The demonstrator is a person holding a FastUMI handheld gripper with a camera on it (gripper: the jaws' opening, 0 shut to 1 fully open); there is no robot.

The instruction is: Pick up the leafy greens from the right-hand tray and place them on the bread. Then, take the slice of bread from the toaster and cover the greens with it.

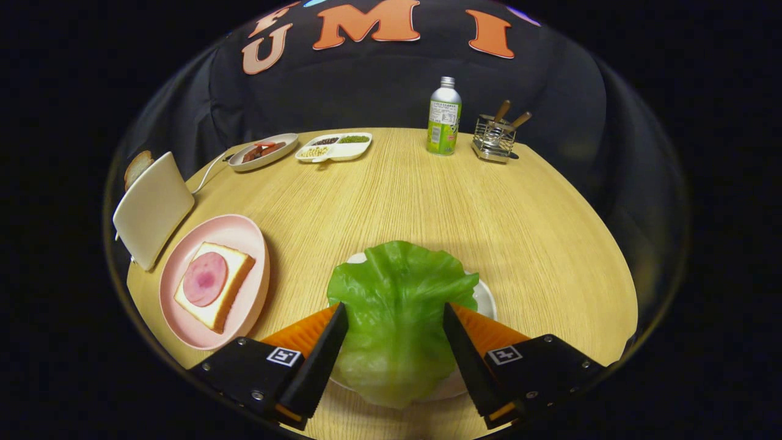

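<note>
Gripper [396, 313] spread wide, one finger at each side of the leafy greens [397, 318], not yet pressing. Greens lying on the white tray [486, 296], just between the fingers. Bread with ham [214, 284] waiting on the pink plate [244, 241], second slice [137, 166] in the toaster [153, 208]. Possible trouble: closing too high and pinching only a thin edge, so leaf slips or tears; closing too low and dragging the tray along
</note>
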